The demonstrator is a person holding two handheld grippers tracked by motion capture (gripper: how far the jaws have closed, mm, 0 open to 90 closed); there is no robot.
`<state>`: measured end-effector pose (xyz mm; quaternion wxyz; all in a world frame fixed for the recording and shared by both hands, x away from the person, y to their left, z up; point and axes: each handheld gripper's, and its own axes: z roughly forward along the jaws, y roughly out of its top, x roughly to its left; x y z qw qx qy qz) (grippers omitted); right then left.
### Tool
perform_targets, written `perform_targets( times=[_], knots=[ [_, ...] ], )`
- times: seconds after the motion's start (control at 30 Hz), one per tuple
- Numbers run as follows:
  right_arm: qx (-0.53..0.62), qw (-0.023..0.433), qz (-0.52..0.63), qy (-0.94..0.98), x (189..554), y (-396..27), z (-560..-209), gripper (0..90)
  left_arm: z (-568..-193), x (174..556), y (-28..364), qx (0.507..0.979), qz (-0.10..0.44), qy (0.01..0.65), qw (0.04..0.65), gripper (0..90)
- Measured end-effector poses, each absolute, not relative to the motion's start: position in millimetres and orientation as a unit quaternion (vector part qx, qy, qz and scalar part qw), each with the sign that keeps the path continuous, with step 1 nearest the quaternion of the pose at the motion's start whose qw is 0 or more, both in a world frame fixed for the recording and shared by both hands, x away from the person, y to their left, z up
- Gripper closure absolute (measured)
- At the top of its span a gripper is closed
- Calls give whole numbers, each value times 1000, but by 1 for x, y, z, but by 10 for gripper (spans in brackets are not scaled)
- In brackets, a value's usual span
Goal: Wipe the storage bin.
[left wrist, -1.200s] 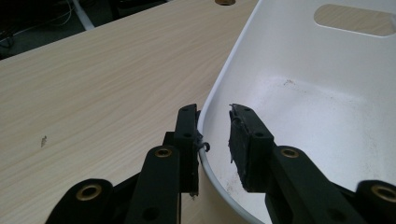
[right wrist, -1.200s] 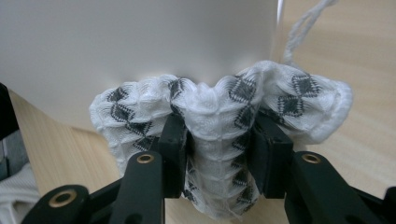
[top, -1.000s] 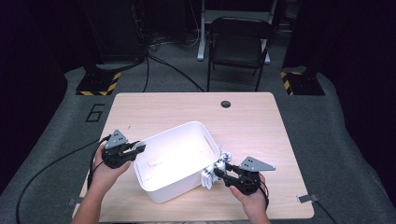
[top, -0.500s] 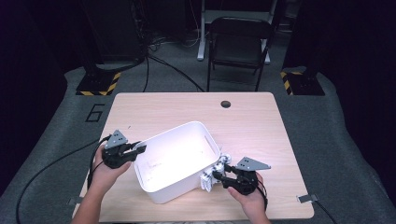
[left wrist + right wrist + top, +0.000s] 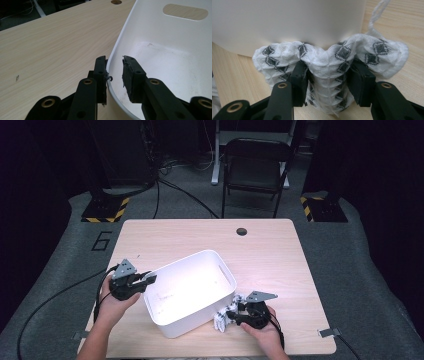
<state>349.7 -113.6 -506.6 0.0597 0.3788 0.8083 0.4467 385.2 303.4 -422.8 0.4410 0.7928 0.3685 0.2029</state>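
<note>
A: What is the left gripper (image 5: 146,281) doing?

B: Its jaws are straddling the rim of the white tub (image 5: 160,32). One jaw is sitting outside the wall, just touching it, and the other is inside with a gap, so the jaws are standing apart and not pinching the rim.

A: And the right gripper (image 5: 328,75)?

B: It is reaching into a bunched white cloth with a dark diamond pattern (image 5: 324,60), lying on the wooden table (image 5: 270,250) against the tub's outer wall. A fold of cloth is sitting between the jaws, which have just been opening. Both pads are touching the fabric, but whether they are squeezing it is unclear.

A: Where is the cloth's loop?

B: A thin white loop (image 5: 375,15) is trailing beyond the jaws' far right side.
</note>
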Motion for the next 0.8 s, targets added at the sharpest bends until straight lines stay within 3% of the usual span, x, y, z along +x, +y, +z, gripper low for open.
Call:
perform_targets(
  times=[0.27, 0.63, 0.8],
  knots=[
    [376, 80, 458, 801, 346, -115, -498, 546, -423, 385, 303, 793, 204, 368, 441, 728],
    [355, 133, 558, 738, 328, -127, -452, 572, -423, 384, 300, 796, 216, 365, 432, 734],
    [356, 129, 553, 742, 330, -125, -456, 554, -423, 385, 301, 795, 214, 364, 436, 735]
  ],
)
